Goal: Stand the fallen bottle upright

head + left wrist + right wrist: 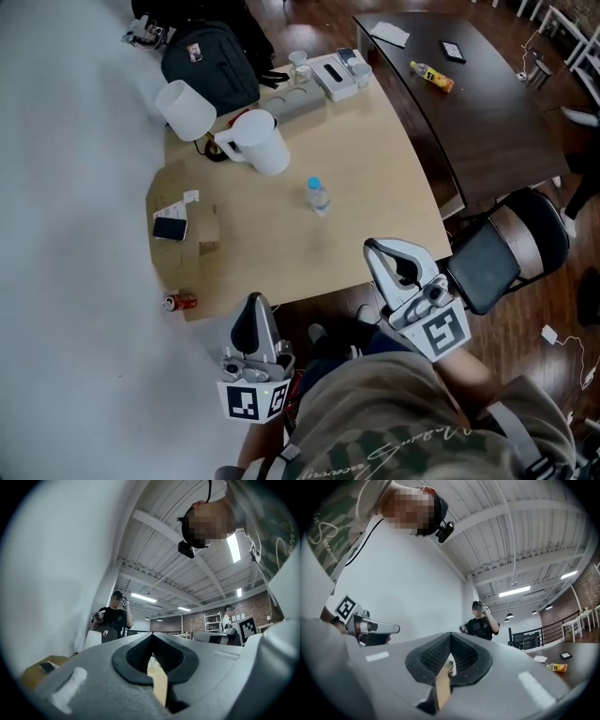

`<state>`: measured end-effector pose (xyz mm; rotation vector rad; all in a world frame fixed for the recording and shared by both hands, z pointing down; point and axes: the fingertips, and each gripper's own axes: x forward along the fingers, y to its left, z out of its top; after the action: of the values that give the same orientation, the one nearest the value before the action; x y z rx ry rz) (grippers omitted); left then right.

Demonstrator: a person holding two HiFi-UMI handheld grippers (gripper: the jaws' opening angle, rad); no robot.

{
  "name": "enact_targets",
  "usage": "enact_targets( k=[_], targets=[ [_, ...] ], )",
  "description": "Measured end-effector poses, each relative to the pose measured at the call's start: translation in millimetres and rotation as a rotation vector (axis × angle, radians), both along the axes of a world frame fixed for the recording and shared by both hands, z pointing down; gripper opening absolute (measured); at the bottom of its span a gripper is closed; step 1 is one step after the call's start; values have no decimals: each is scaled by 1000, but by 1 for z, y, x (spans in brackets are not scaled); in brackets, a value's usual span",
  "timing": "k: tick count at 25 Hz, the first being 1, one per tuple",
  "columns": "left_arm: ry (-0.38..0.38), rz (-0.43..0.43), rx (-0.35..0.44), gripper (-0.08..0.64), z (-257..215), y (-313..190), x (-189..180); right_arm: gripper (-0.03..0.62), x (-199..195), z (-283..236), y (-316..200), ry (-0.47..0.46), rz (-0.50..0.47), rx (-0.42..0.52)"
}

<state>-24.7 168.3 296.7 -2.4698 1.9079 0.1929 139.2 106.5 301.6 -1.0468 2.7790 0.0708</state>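
**Colour and pattern reference: worktop area**

The bottle (319, 197) is clear with a blue cap. The worktop (375, 178) is light tan wood. The left hand-held gripper (253, 300) and right hand-held gripper (374, 247) are light grey with black pads, and each carries a cube of black-and-white square markers. The jug (261, 142) is white, the backpack (208, 54) black, the can (180, 301) red, the neighbouring table (487, 122) dark brown and the chair (506, 248) black.
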Motion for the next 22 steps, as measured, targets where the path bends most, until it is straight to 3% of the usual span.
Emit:
enact_targets(
  k=[11, 17, 22],
  targets=[
    [5, -2, 19, 3, -15, 39, -27, 3, -34, -7, 13, -1, -20, 5],
    [-12, -53, 30, 3, -19, 49, -54, 3, -57, -16, 33, 6, -31, 56],
    [-1, -64, 37, 3, -23, 54, -69, 3, -67, -11, 43, 13, -25, 16]
  ],
)
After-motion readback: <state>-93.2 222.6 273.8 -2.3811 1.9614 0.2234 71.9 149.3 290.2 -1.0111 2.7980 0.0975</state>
